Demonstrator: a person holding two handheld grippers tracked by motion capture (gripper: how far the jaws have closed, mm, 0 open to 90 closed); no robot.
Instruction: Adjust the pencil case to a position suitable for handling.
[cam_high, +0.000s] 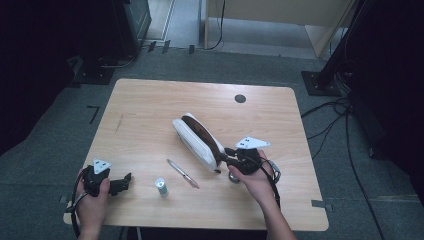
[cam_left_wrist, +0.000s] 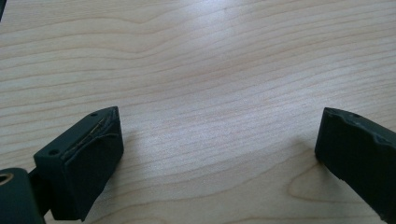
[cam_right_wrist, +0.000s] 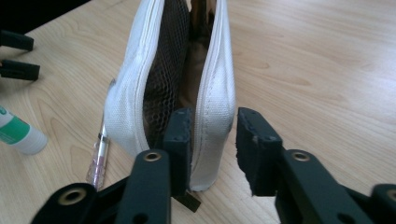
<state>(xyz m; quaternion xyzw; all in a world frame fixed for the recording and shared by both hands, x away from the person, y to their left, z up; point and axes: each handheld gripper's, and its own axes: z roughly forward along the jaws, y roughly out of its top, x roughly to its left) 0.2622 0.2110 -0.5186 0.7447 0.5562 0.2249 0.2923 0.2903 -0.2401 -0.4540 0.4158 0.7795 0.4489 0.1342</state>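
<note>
- Over the counter (cam_high: 150, 100) in the high view, a white pencil case (cam_high: 197, 141) lies slantwise near the middle, its zip open and a dark lining showing. The right gripper (cam_high: 231, 156) sits at the case's near end. The left gripper (cam_high: 122, 183) rests well apart at the near left corner, with nothing between its jaws.
- Also in the high view, a pen (cam_high: 182, 174) lies just beside the case on its left, and a small glue stick (cam_high: 161, 187) stands a little nearer the person. A dark round cap (cam_high: 240, 98) is set in the counter farther off. None of these blocks the case.
- Along the left gripper view, the jaws stand wide over bare wood, holding nothing.
- Along the right gripper view, the pencil case (cam_right_wrist: 212, 93) stands on its edge with its mouth gaping. One jaw is inside the opening against the near wall; the other stands off outside with a gap showing, so the wall lies between them unpressed.
- My judgement: the cloth is soft and light and would sag or fold if lifted by one wall. The stitched zip edge at the end is the firmest hold. The case may slide or tip when pulled.
- The pen (cam_right_wrist: 98, 156) lies touching or almost touching the case's side and could roll if the case shifts; the glue stick (cam_right_wrist: 18, 133) lies farther left.
</note>
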